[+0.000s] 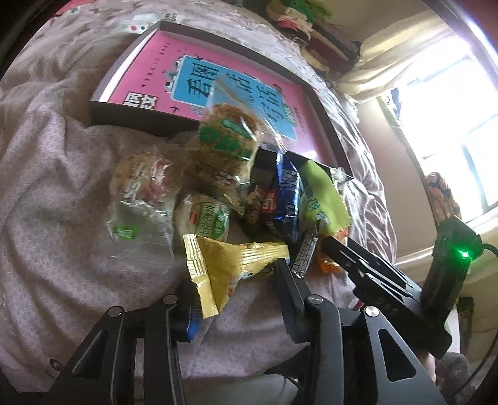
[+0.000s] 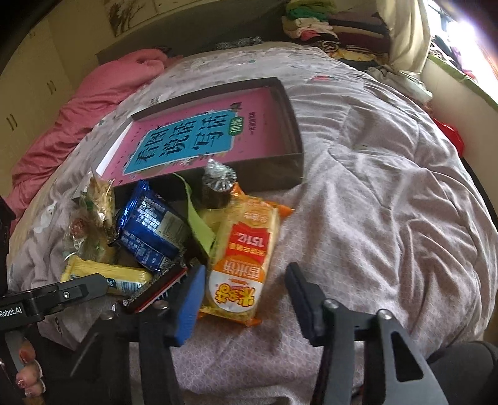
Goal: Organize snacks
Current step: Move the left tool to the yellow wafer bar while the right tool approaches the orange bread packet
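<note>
Gold foil, crinkled and sealed along one serrated edge, makes up the gold packet [image 1: 224,261] that is seen nearest in the left wrist view. It is clasped between the jaws of the left gripper [image 1: 233,274], which are drawn well in, with one pad pressed against the sealed edge and the other against the far end.

An orange packet [image 2: 242,249], printed with a red panel and a white oval, is laid flat on the bed quilt [image 2: 373,187] in the right wrist view. It is straddled by the jaws of the right gripper [image 2: 245,268], which are left released. The blue pad is set just beside the packet's left edge, while a clear gap is kept on the other side.

Behind these, the rest of the snacks are heaped together on the quilt. A blue packet [image 2: 149,230] is leaned on a lime-green packet [image 1: 320,199], and clear-wrapped cakes [image 1: 224,140] with green labels are piled to the left.

Just beyond the heap, a shallow dark box [image 2: 295,149] is placed on the bed, and a pink book [image 2: 186,137] is laid flat inside it. Folded clothes [image 2: 326,25] are stacked at the far end of the bed.
</note>
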A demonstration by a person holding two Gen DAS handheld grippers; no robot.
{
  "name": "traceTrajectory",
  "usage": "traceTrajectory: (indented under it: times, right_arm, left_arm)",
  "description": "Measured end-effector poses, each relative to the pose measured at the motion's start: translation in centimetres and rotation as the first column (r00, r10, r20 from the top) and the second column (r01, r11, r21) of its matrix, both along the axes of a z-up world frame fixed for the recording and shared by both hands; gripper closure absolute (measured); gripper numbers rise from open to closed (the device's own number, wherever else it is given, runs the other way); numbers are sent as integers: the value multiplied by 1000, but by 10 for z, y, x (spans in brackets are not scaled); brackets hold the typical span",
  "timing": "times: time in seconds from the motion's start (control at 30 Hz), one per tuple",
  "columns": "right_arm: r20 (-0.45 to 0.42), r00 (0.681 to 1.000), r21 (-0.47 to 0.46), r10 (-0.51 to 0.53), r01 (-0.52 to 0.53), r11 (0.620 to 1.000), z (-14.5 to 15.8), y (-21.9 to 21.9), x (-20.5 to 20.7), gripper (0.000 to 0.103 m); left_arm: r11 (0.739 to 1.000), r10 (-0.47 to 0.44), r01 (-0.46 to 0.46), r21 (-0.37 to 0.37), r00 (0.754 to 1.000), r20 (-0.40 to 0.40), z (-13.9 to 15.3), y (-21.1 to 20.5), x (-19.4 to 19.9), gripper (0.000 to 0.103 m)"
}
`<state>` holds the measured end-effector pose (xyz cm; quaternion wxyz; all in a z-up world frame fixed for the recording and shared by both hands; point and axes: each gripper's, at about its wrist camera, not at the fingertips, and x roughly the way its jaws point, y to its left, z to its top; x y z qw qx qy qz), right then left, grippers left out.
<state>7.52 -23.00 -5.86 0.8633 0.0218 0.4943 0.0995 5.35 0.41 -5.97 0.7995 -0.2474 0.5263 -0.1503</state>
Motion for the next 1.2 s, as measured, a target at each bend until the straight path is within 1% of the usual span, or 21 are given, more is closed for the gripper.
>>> traceTrajectory:
  times: [0.1, 0.17, 0.4, 0.43, 0.47, 0.53, 0.6, 0.63, 0.67, 0.77, 0.9, 1.1, 1.2]
  right_arm:
    - [-7, 1000, 5, 2, -2, 1000, -1, 1, 2, 54]
    - [-10, 1000, 10, -1, 1, 1000, -2, 0, 4, 54]
    - [-19, 1000, 14, -2, 3, 1000, -4, -1, 9, 54]
    - [-22, 1000, 21, -3, 3, 1000, -5, -1, 10, 55]
    - [-22, 1000, 30, -3, 3, 1000, -5, -2, 10, 59]
    - [-19, 1000, 37, 0, 1, 999, -4, -2, 10, 60]
    - [-16, 1000, 42, 3, -2, 999, -3, -3, 10, 62]
    - [-13, 1000, 46, 2, -1, 999, -3, -3, 9, 63]
    - [-12, 1000, 51, 0, 0, 999, -2, -4, 9, 63]
    - [-2, 1000, 53, -5, 5, 999, 1, -6, 5, 65]
    - [21, 1000, 39, -11, 10, 999, 6, -8, -2, 66]
    - [8, 999, 56, -53, 52, 997, 9, -20, -7, 66]
    - [9, 998, 64, -64, 63, 996, 11, -23, -8, 66]
  left_arm:
    - [999, -11, 11, -30, 1000, 4, 1, -5, 2, 65]
    - [998, -11, 12, -56, 1000, 5, 1, -7, 3, 65]
    - [996, -2, 1, -87, 1000, -13, 1, -13, 14, 63]
    - [996, 2, -4, -87, 1000, -21, 0, -12, 15, 63]
    - [996, 8, -11, -88, 999, -31, 0, -12, 16, 63]
    - [995, 17, -21, -94, 999, -47, -2, -13, 21, 63]
    - [995, 26, -32, -99, 998, -56, -3, -12, 23, 65]
    - [995, 30, -36, -97, 998, -57, -3, -11, 23, 70]
    - [995, 34, -39, -89, 998, -57, -3, -11, 23, 78]
    - [992, 51, -58, -109, 997, -61, -4, -5, 20, 82]
    - [992, 48, -54, -115, 997, -54, -3, 2, 13, 84]
    - [992, 7, -12, -124, 999, -39, 2, 7, -2, 84]
    - [993, -6, 1, -117, 999, -41, 3, 10, -8, 84]
